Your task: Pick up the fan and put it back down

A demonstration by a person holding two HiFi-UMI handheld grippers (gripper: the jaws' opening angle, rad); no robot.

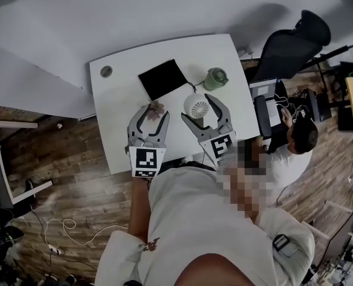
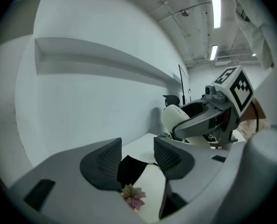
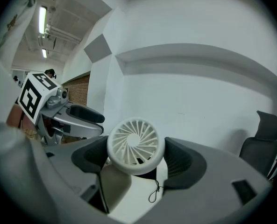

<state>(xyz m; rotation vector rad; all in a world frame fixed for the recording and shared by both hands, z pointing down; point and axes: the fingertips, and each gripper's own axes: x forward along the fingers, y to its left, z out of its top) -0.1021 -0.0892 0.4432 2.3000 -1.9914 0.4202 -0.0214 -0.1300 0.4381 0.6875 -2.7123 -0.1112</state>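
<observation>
We see the fan [image 3: 136, 144] caught between the jaws of the right gripper [image 3: 136, 158]. The two dark ribbed pads press on either side of its round white housing, and its grille of curved blades faces that gripper's camera. The jaws stand fairly wide to take its width. The fan appears to hang clear of the table [image 1: 119, 100], and its thin cord [image 3: 155, 190] dangles beneath it in a small loop.

The left gripper [image 2: 137, 161] sits just beside the right one, at the near side of the table. Its jaws are apart with nothing between them. Through the gap we see only the table beyond, where a black pad [image 1: 162, 78] lies flat and a small pink flower [image 2: 134, 196] lies close under the jaw tips.

From the head view, a round green pot [image 1: 215, 78] stands on the table behind the fan, to the right of the black pad. Off the table's right edge a black office chair [image 1: 292, 43] stands against the wall, and another person [image 1: 295, 142] sits near it over a wooden floor [image 1: 75, 177].
</observation>
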